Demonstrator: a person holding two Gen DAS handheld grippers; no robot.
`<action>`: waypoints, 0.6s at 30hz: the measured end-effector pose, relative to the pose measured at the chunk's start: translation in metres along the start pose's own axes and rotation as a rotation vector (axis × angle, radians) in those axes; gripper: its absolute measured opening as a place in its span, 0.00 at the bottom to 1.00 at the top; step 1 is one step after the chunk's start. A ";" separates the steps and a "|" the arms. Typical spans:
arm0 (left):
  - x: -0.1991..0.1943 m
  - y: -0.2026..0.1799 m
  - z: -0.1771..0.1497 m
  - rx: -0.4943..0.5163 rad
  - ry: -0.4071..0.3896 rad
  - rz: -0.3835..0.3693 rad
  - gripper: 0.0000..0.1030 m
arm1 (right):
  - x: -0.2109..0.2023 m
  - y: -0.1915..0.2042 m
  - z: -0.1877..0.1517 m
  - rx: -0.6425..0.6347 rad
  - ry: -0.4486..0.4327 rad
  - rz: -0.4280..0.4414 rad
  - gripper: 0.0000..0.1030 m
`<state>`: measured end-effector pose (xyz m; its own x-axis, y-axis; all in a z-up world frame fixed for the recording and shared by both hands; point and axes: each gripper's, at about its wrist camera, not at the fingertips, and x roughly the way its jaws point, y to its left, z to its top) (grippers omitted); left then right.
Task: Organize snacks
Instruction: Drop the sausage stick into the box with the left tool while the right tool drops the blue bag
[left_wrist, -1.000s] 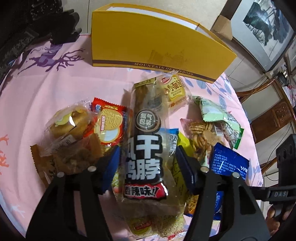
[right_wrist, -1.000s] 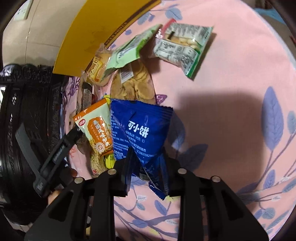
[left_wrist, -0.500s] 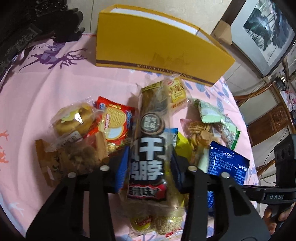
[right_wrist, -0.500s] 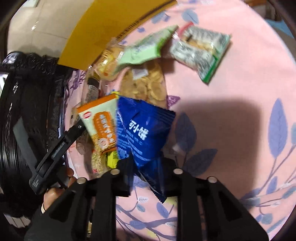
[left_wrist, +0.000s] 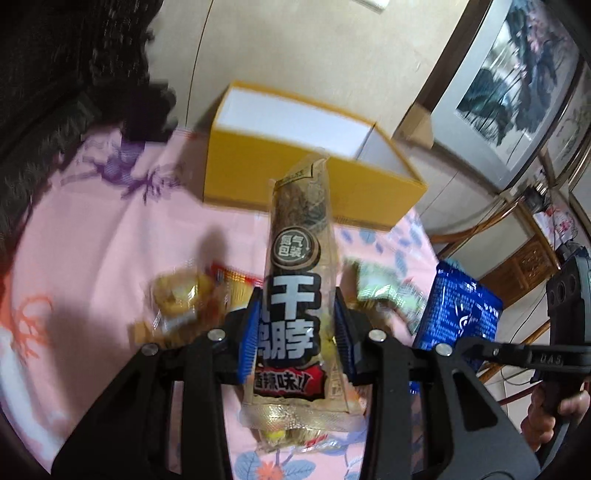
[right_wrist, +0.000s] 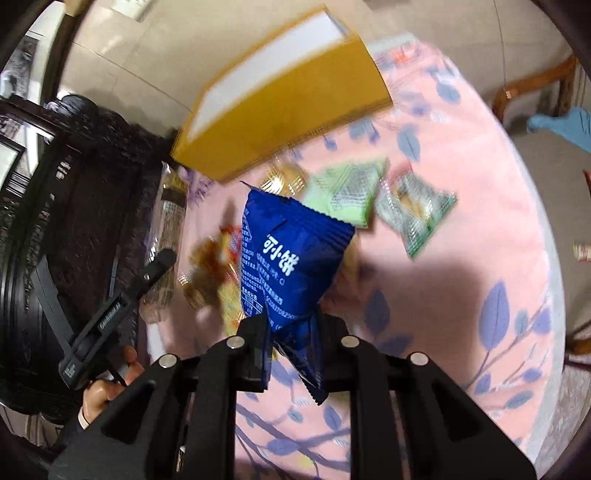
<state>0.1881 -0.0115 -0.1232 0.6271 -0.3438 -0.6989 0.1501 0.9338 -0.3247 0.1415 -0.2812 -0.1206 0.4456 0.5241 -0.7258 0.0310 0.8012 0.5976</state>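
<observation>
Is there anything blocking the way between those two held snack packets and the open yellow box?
Nothing visible does. The long clear packet and blue foil packet hang lifted above the pile, with only bare pink tablecloth before the yellow cardboard box.

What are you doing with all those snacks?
A person is tidying snacks with a gripper in each hand. The left gripper holds a long clear packet, and the right gripper pinches a blue packet. Both hang above the pink table. Other snacks lie below, near an open yellow box.

Black hand-held gripper (left_wrist: 297, 334) — blue pads (left_wrist: 248, 338), silver screws.
</observation>
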 end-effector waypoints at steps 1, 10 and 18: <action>-0.003 -0.002 0.007 0.004 -0.018 0.002 0.35 | -0.004 0.005 0.007 -0.007 -0.022 0.005 0.18; 0.005 -0.023 0.101 0.023 -0.155 -0.036 0.35 | -0.018 0.049 0.114 -0.104 -0.261 0.025 0.18; 0.070 -0.028 0.195 0.035 -0.177 0.020 0.45 | 0.015 0.069 0.212 -0.148 -0.357 -0.037 0.20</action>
<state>0.3769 -0.0422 -0.0383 0.7548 -0.3056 -0.5804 0.1611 0.9441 -0.2876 0.3399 -0.2788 -0.0180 0.7309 0.3811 -0.5662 -0.0648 0.8646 0.4983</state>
